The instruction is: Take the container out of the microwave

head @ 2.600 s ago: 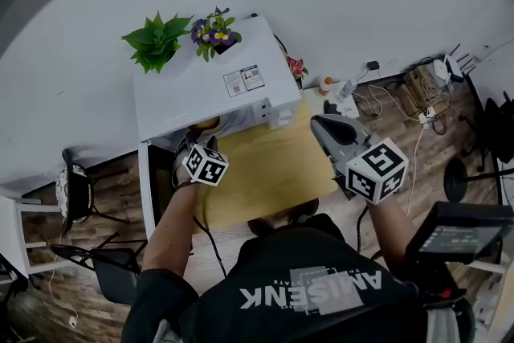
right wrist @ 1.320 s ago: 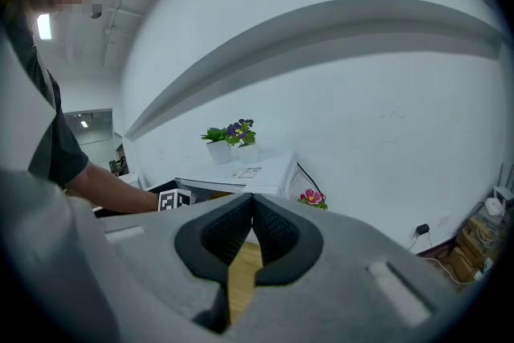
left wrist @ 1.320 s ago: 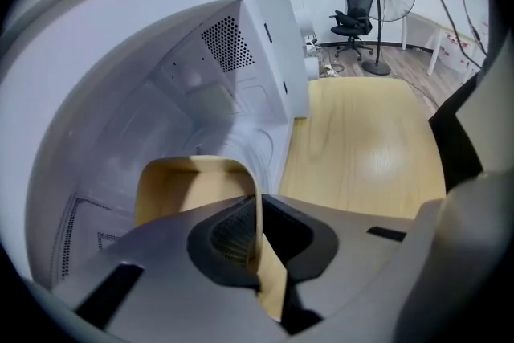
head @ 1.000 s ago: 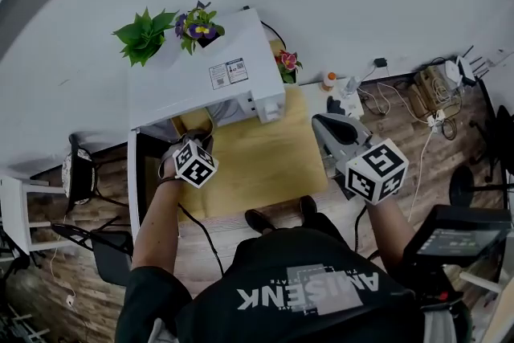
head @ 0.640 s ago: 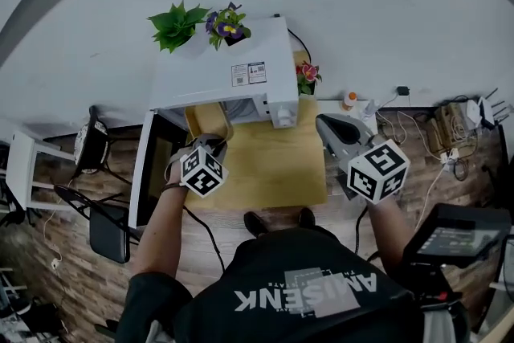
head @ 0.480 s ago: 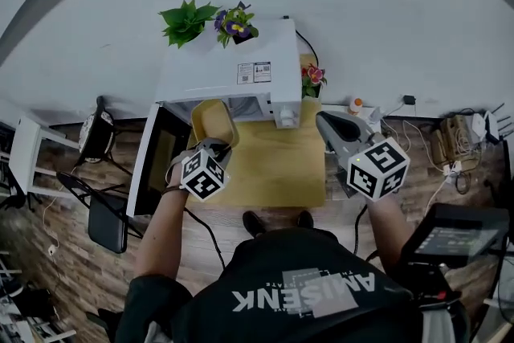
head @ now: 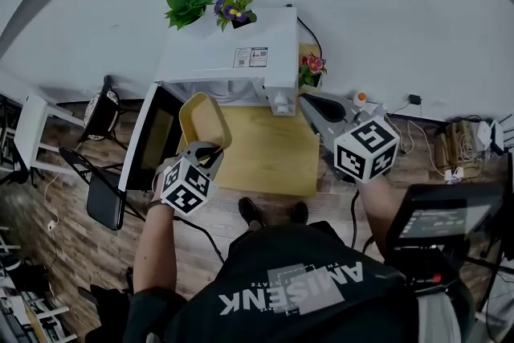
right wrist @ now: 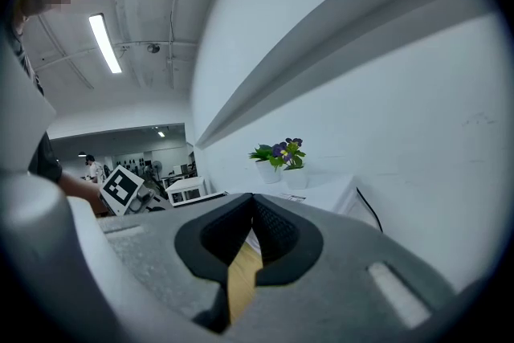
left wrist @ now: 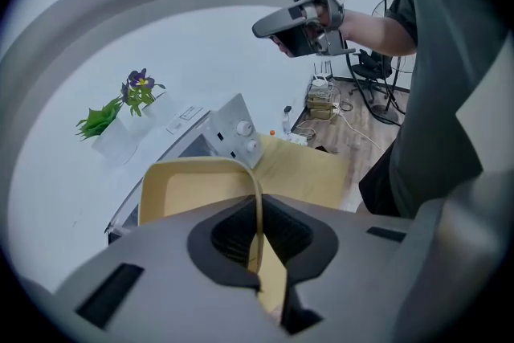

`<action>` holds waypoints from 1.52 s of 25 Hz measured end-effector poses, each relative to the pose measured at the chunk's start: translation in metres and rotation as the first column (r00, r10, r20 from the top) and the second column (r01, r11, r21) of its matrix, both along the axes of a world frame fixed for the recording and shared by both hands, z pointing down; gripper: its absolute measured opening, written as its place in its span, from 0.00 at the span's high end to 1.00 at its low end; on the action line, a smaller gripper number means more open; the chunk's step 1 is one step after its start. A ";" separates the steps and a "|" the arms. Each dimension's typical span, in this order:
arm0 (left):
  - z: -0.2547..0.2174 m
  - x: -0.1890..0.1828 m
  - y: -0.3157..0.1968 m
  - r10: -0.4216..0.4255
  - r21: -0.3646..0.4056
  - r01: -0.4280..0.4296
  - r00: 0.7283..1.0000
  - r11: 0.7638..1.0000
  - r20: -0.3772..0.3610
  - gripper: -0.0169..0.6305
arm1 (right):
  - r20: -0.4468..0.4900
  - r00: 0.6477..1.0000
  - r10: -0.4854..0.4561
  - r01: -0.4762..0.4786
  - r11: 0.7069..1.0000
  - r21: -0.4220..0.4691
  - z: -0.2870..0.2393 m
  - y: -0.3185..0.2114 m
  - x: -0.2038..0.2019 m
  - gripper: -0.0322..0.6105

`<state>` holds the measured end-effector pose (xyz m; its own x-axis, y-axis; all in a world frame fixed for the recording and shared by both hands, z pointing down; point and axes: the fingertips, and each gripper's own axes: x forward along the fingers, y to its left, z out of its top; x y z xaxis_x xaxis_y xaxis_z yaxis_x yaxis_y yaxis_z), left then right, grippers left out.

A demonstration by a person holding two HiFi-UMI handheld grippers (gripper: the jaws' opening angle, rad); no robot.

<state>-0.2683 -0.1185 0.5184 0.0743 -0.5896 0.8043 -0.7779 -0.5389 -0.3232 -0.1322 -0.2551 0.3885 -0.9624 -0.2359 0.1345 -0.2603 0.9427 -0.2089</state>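
Note:
The yellow container (head: pixel 201 118) hangs in the air in front of the white microwave's (head: pixel 233 60) open cavity, above the left part of the wooden table (head: pixel 269 157). My left gripper (head: pixel 210 149) is shut on its near rim; in the left gripper view the thin rim (left wrist: pixel 257 213) runs between the pads and the container (left wrist: pixel 189 189) tilts away. The microwave door (head: pixel 154 136) stands swung open to the left. My right gripper (head: pixel 315 104) is held up beside the microwave's right end, shut and empty; its tips (right wrist: pixel 252 203) meet.
Two potted plants (head: pixel 210 6) stand on top of the microwave and a small flower pot (head: pixel 309 68) beside it. A black chair (head: pixel 100 201) stands left of the door. Cables and a power strip (head: pixel 454 136) lie on the floor at right.
My left gripper has drawn the container out of the microwave, back toward the person and upward. The right gripper rose a little and tipped up toward the microwave's right end.

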 end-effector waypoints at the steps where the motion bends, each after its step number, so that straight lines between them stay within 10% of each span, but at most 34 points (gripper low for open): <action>1: -0.005 0.003 0.004 -0.006 0.003 0.006 1.000 1.000 -0.004 0.95 | 0.006 1.000 -0.011 0.011 1.000 0.001 -0.002 0.000 -0.003 0.94; 38: -0.070 -0.024 0.068 0.094 0.066 -0.091 0.995 0.994 -0.044 0.95 | -0.017 0.998 0.060 -0.058 0.996 0.073 -0.038 0.060 -0.061 0.94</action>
